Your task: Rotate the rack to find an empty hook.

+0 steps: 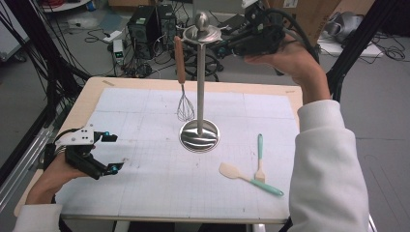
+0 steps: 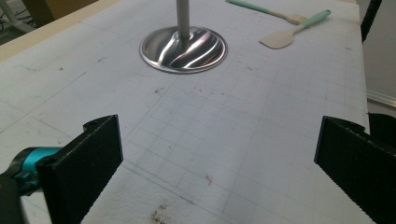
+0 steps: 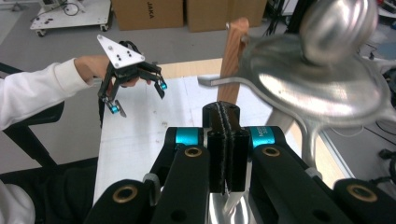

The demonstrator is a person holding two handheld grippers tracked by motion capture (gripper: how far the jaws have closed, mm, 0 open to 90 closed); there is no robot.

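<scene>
A steel utensil stand (image 1: pixel 200 96) rises from a round base (image 1: pixel 199 135) at mid-table. From one of its top hooks hangs a whisk (image 1: pixel 183 104) with a wooden handle (image 3: pixel 236 51). My right gripper (image 1: pixel 220 48) is held high beside the stand's top disc (image 3: pixel 317 84), jaws pressed together (image 3: pixel 225 112) with nothing seen between them. My left gripper (image 1: pixel 115 152) rests low at the table's left, open and empty (image 2: pixel 219 154); it is also in the right gripper view (image 3: pixel 137 95). A beige spatula (image 1: pixel 237 173) with a teal handle and a teal-handled brush (image 1: pixel 260 159) lie to the right of the base.
The white gridded mat (image 1: pixel 159 183) covers the wooden table (image 1: pixel 92 94). Black frame posts, cables and computer boxes (image 1: pixel 145 29) stand beyond the far edge. In the left gripper view the base (image 2: pixel 183 49), spatula (image 2: pixel 282 38) and brush (image 2: pixel 266 10) lie ahead.
</scene>
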